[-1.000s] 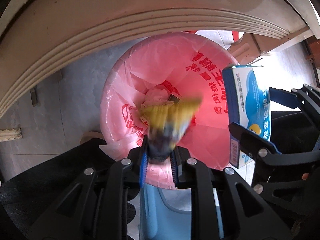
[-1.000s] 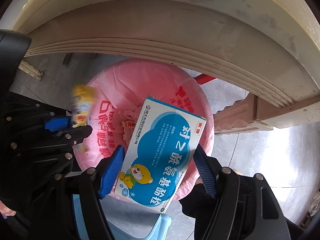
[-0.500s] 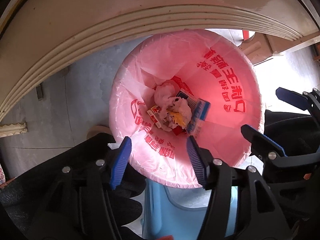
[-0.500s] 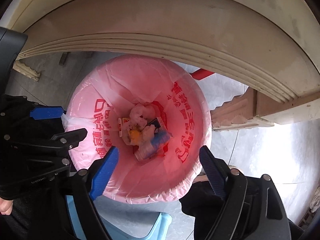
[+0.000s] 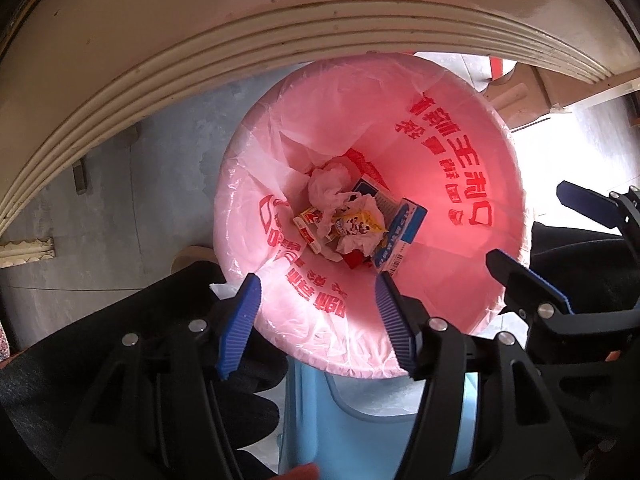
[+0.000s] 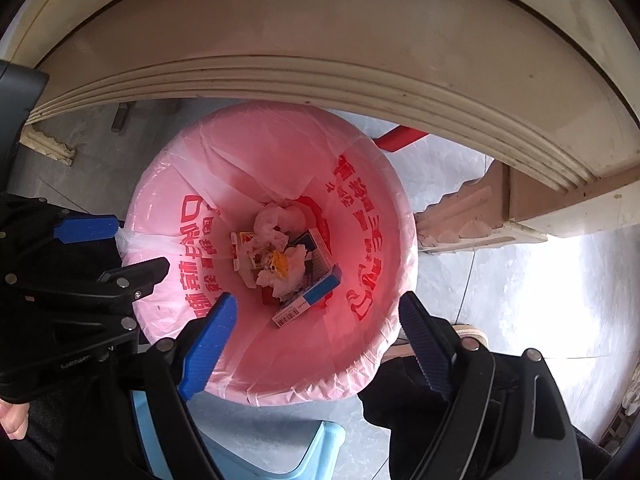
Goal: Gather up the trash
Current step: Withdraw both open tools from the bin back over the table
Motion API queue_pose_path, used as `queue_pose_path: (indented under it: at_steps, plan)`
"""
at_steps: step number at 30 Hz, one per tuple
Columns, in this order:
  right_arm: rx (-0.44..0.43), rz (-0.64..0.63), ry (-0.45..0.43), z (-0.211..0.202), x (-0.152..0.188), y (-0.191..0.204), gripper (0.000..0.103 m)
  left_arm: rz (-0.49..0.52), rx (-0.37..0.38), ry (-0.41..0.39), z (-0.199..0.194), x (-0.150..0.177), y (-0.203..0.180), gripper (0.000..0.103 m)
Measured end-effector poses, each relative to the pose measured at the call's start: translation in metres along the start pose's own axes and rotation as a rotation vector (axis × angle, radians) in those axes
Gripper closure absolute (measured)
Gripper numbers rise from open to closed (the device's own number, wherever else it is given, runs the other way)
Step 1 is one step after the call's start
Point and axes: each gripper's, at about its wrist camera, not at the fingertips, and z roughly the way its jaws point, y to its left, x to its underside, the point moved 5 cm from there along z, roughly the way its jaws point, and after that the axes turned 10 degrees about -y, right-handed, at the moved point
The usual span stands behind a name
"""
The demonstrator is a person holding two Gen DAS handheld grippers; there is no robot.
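A round bin lined with a pink bag [image 5: 460, 184] printed with red characters stands on the floor below both grippers; it also shows in the right wrist view [image 6: 372, 240]. At its bottom lie the blue and white box [image 5: 400, 236] [image 6: 312, 294], the yellow wrapper [image 5: 360, 222] [image 6: 278, 266], crumpled white tissue [image 5: 330, 184] and small cartons. My left gripper [image 5: 318, 324] is open and empty over the bin's near rim. My right gripper [image 6: 318, 340] is open and empty over the near rim too; it shows at the right of the left wrist view [image 5: 556, 248].
A cream table edge with ribbed moulding [image 5: 200, 64] [image 6: 360, 60] arches over the bin. A light blue plastic stool [image 5: 360, 432] [image 6: 260, 448] stands just in front of the bin. The floor is grey tile [image 6: 540, 300]. A carved table leg [image 6: 472, 216] is right of the bin.
Both grippers opened. The yellow wrapper dropped from the left gripper and the blue and white box from the right; both now lie at the bottom of the bin.
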Motion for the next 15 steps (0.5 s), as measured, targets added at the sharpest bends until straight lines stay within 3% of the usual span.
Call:
queue_pose_path:
  at_steps: [7,15]
  plan:
    - [0.015,0.027,-0.017,-0.012,0.005,-0.009,0.022,0.012,-0.025,-0.037,-0.013,0.000,-0.009,0.040]
    - [0.060,0.085,-0.104,-0.052,0.011,-0.027,0.022,0.027,-0.071,-0.178,-0.060,-0.003,-0.029,0.040]
